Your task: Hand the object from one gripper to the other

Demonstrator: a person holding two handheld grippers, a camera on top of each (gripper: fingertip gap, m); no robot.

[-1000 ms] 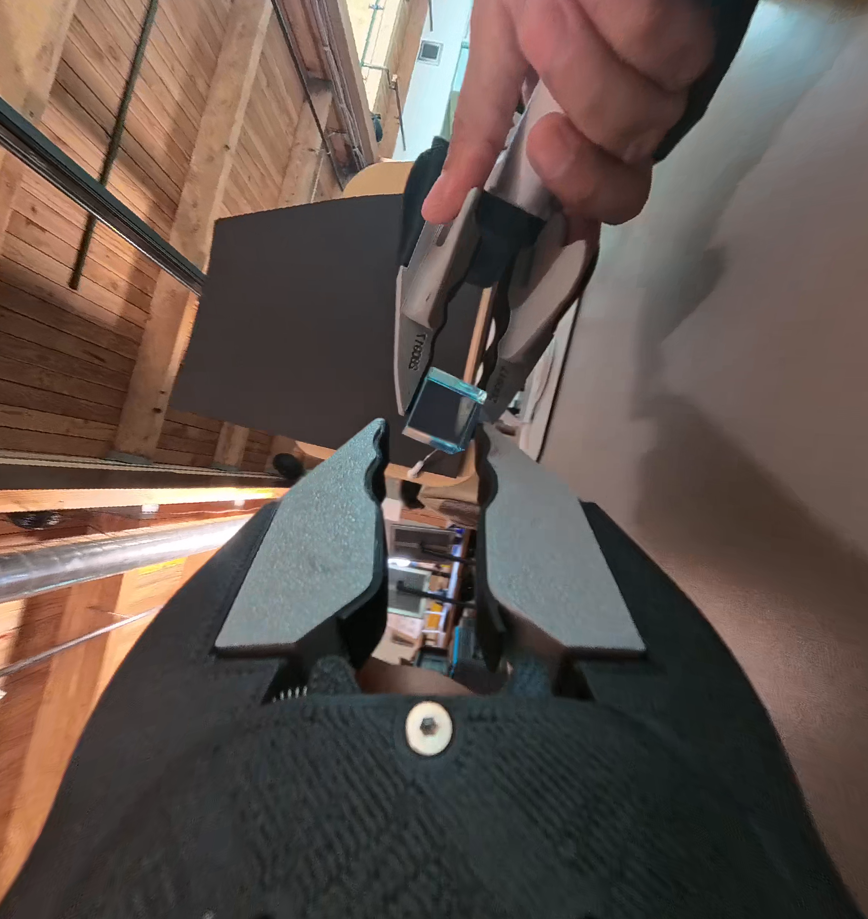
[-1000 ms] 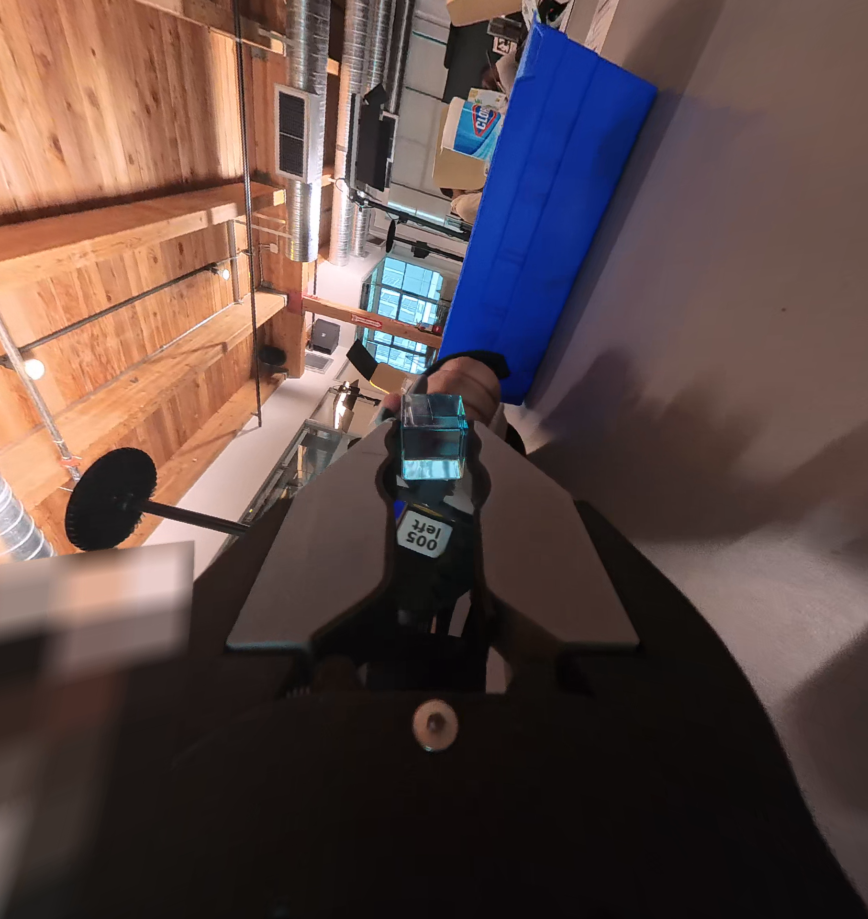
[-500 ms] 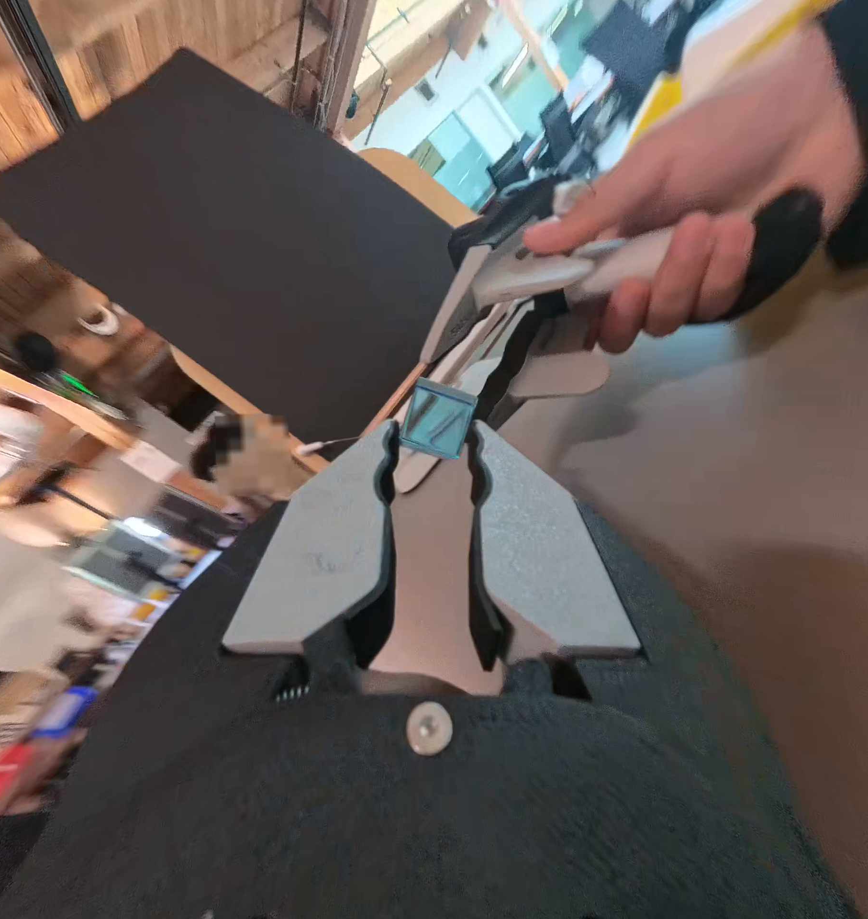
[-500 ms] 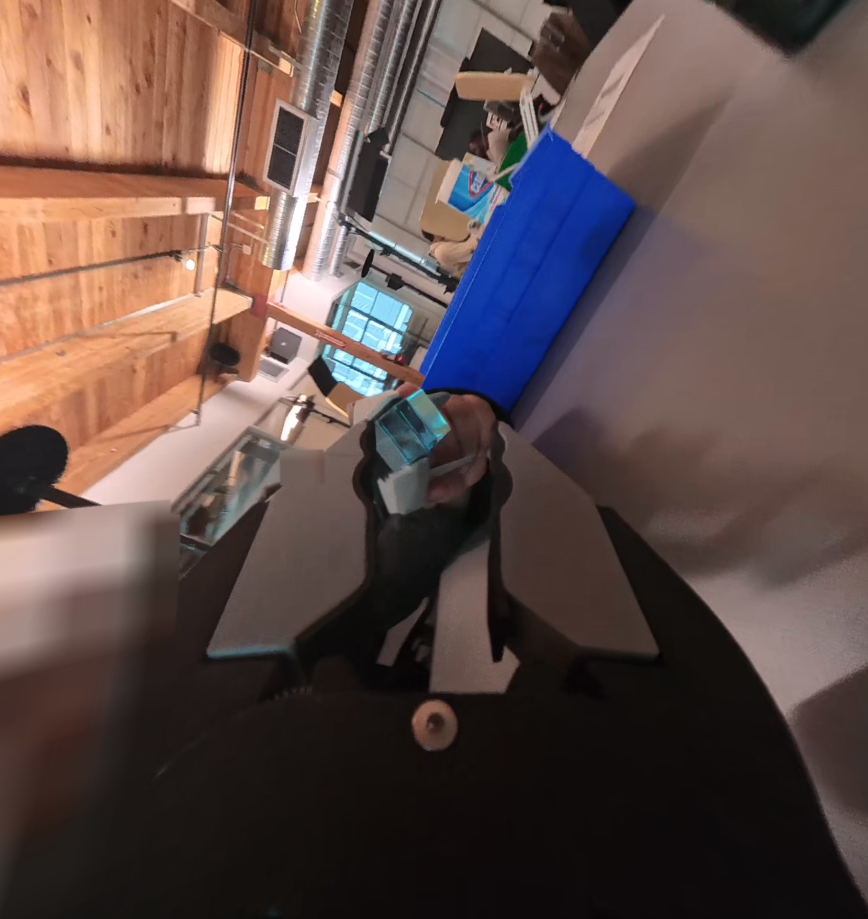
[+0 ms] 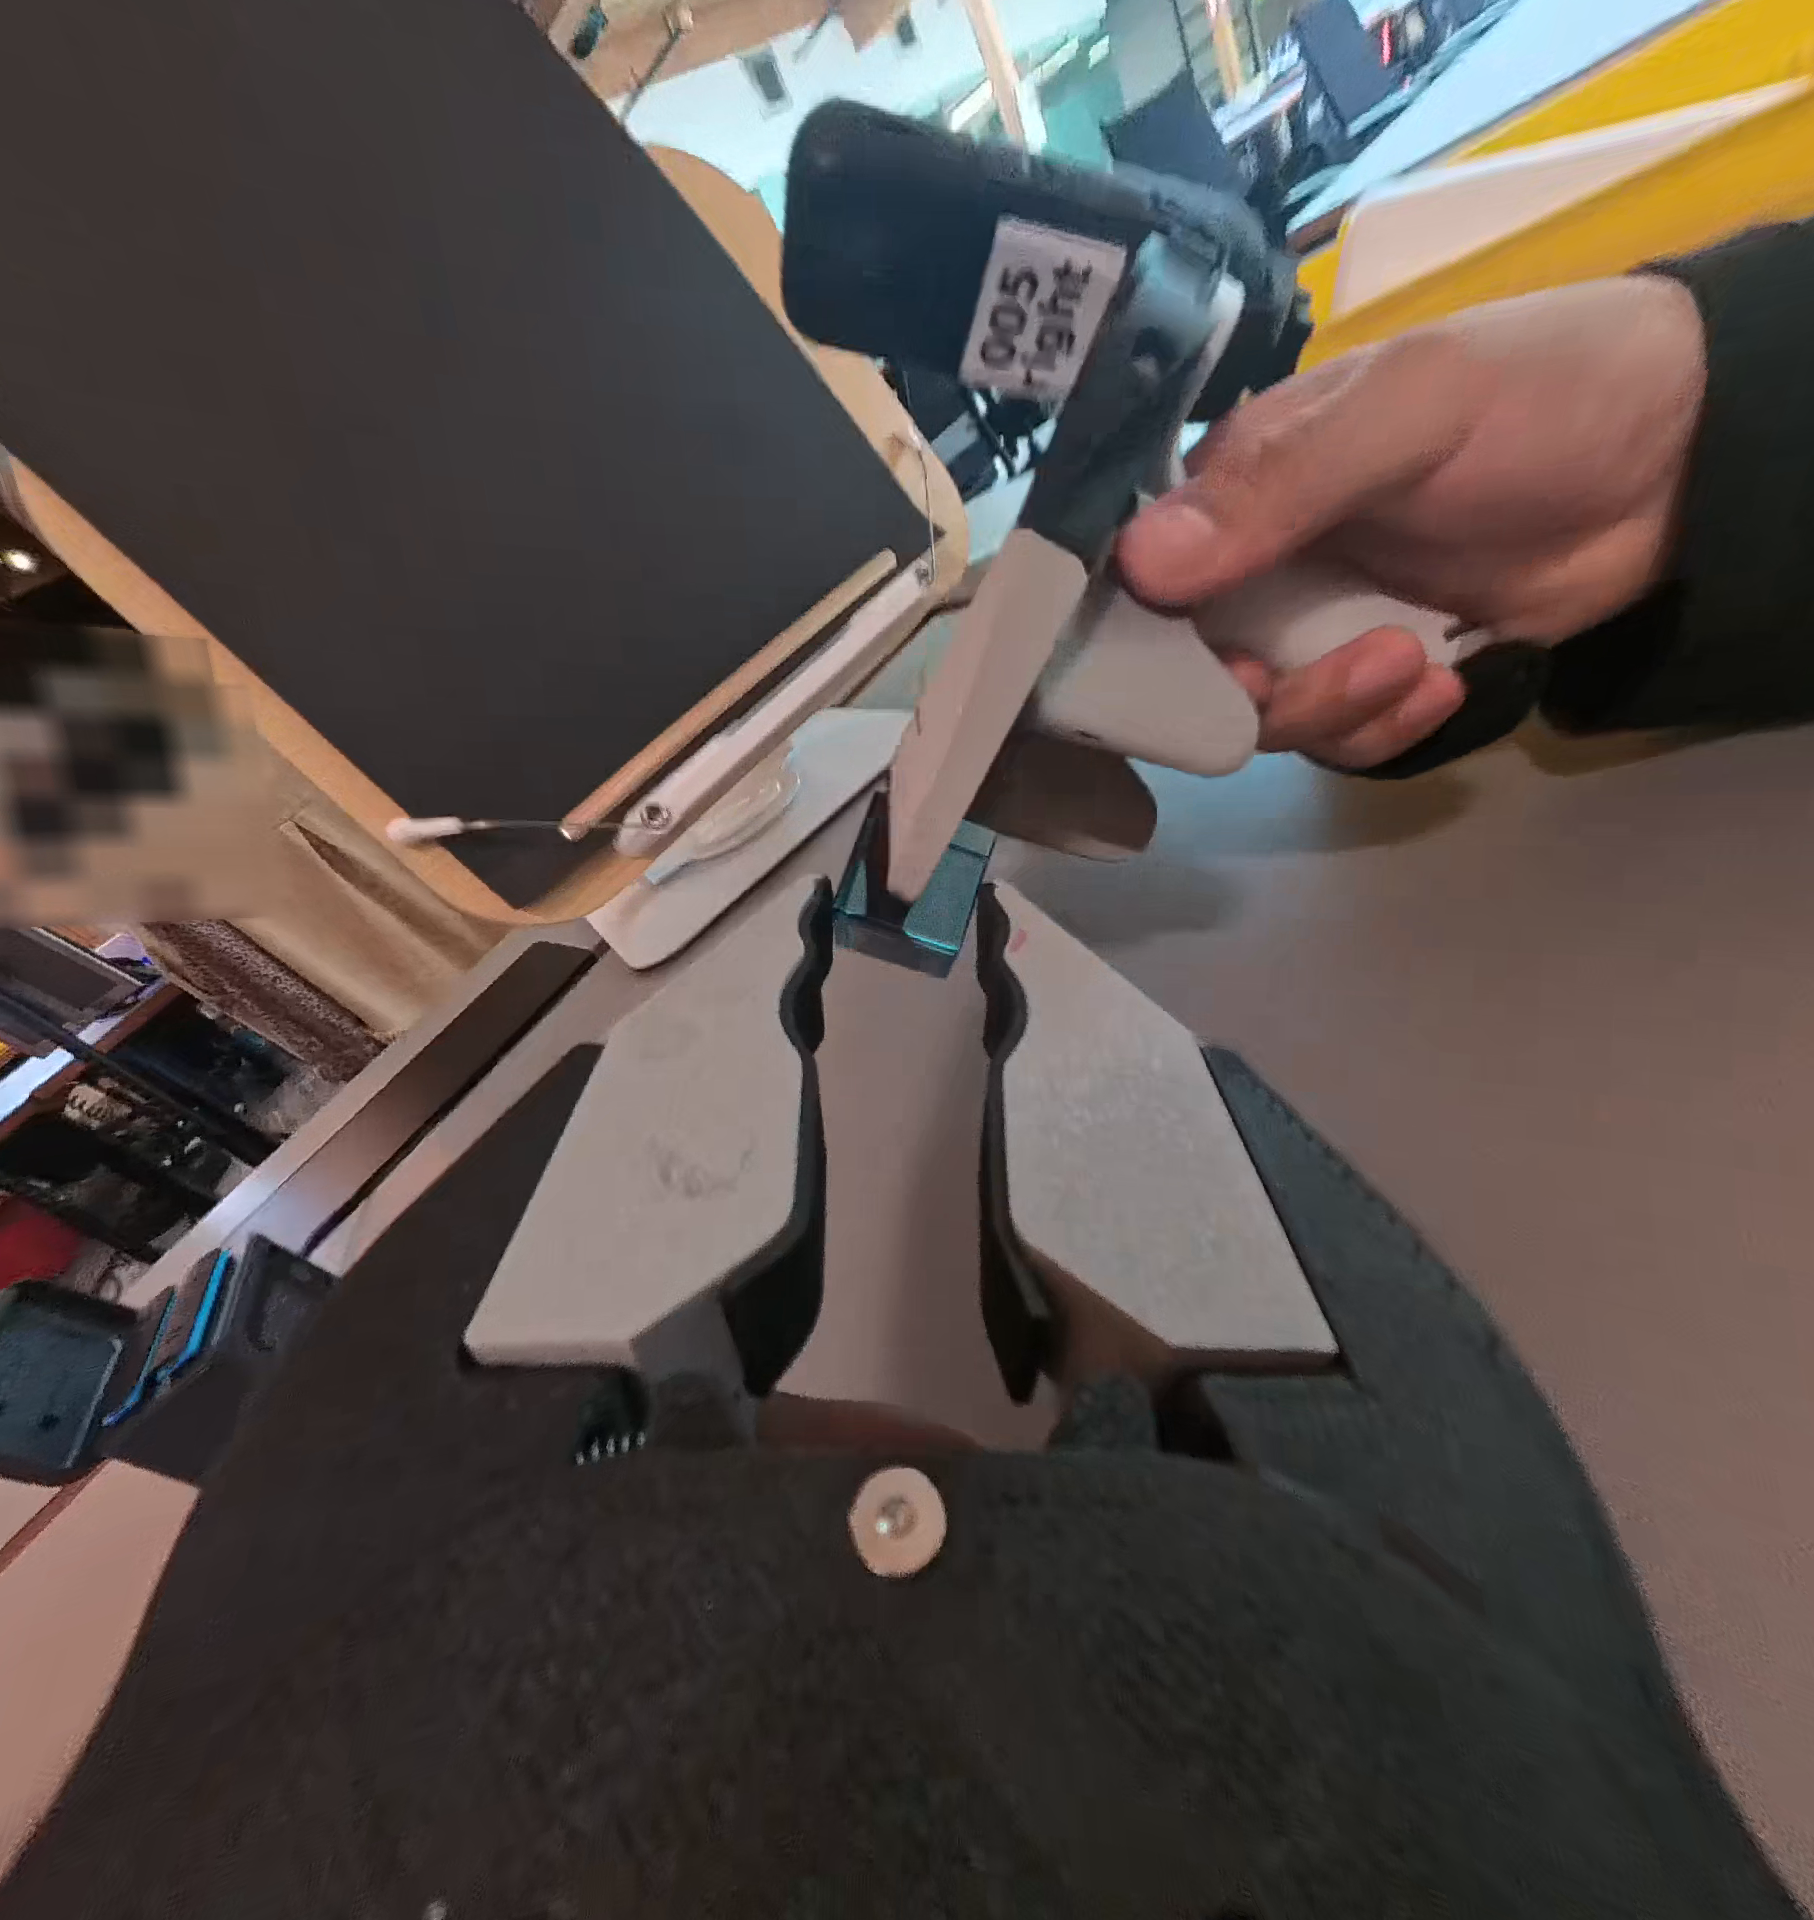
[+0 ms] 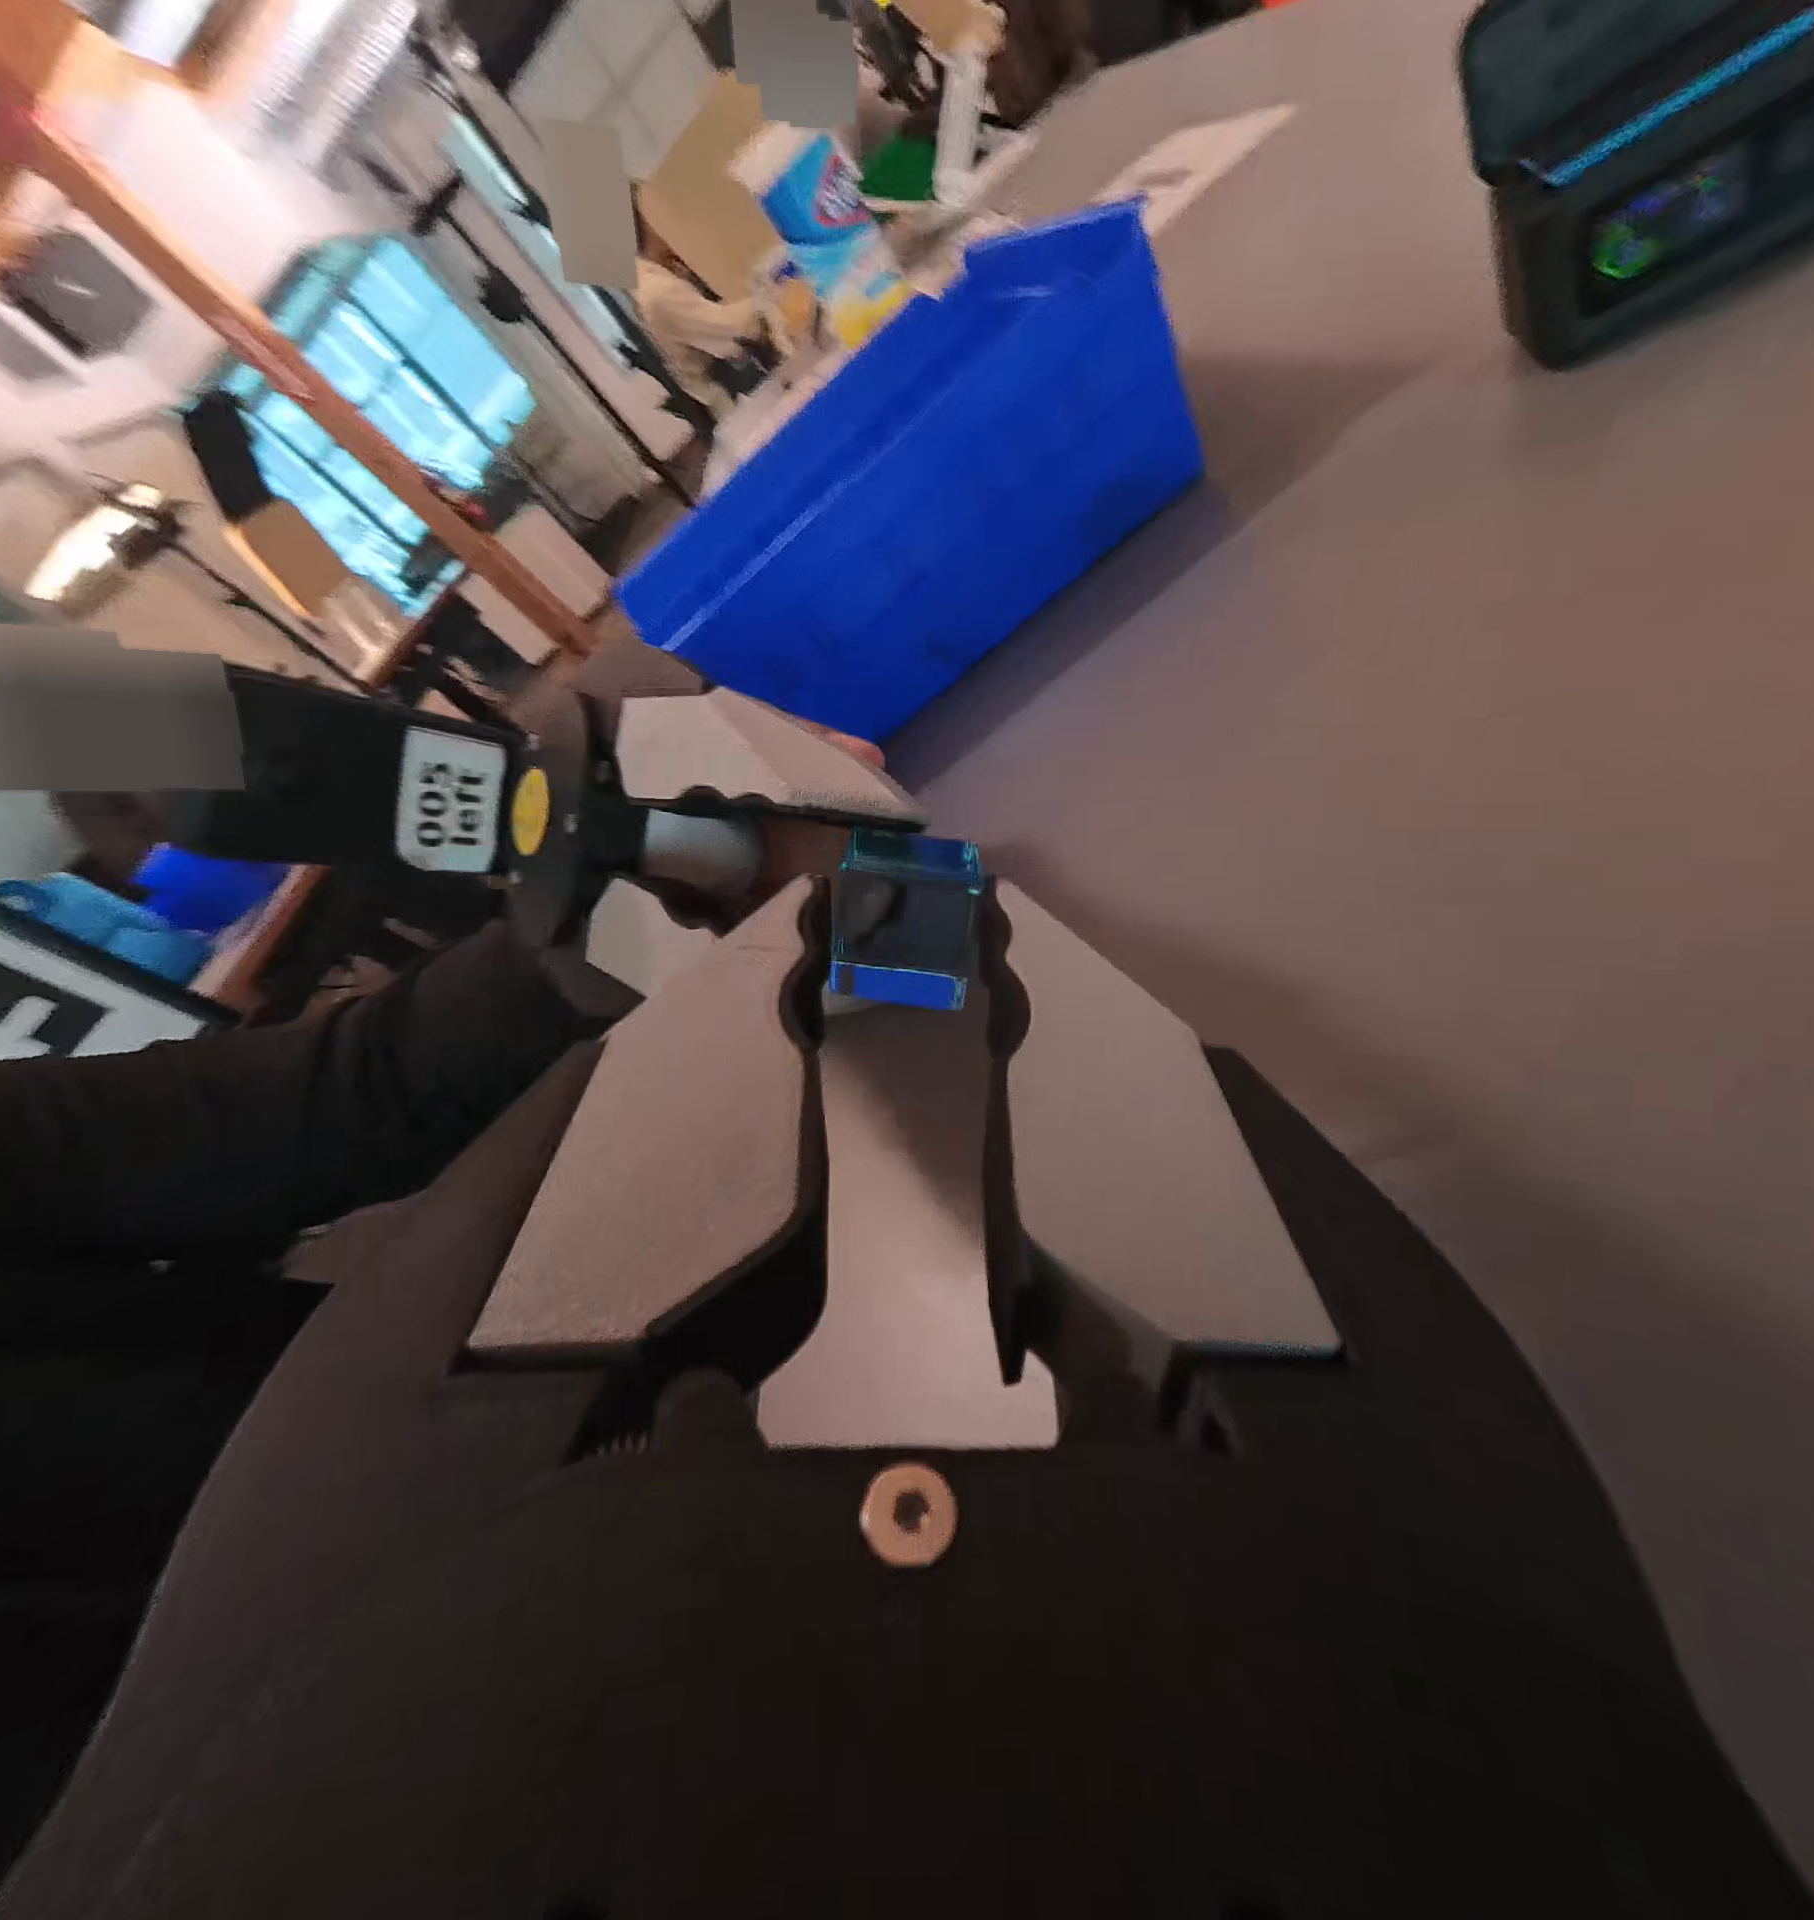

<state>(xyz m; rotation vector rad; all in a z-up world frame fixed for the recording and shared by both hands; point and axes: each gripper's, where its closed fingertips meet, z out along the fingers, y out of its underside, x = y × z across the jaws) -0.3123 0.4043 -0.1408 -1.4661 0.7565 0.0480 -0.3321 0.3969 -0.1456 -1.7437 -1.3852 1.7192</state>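
Observation:
A small clear blue cube (image 5: 934, 920) sits between the fingertips of my left gripper (image 5: 903, 920), whose jaws press on both of its sides. My right gripper (image 5: 970, 831), held by a hand (image 5: 1422, 499), comes in from the upper right, and one of its fingers (image 5: 944, 769) crosses the cube's face. In the right wrist view the cube (image 6: 908, 935) sits between the tips of my right gripper (image 6: 905, 940), which touch it on both sides. The left gripper (image 6: 861, 831) enters from the left, with one finger (image 6: 778, 779) lying on top of the cube. Both hold it above the grey table (image 5: 1505, 1091).
A blue bin (image 6: 913, 499) stands on the table behind the cube. A black case (image 6: 1661, 177) sits at the far right. A black board on a wooden stand (image 5: 363, 364) stands to the left, with a white base plate (image 5: 737, 831) under it. A yellow surface (image 5: 1609, 135) lies farther back. My left and right fingertips are right by each other. The black case (image 6: 1661, 177) is about equally far from each gripper, around 30 cm. Seen from the left wrist view (image 5: 257, 1314) as well.
Both grippers swung down from pointing at the ceiling toward the table. The left gripper shut on the cube. The right gripper's jaws spread half a second ago and now sit against the cube again.

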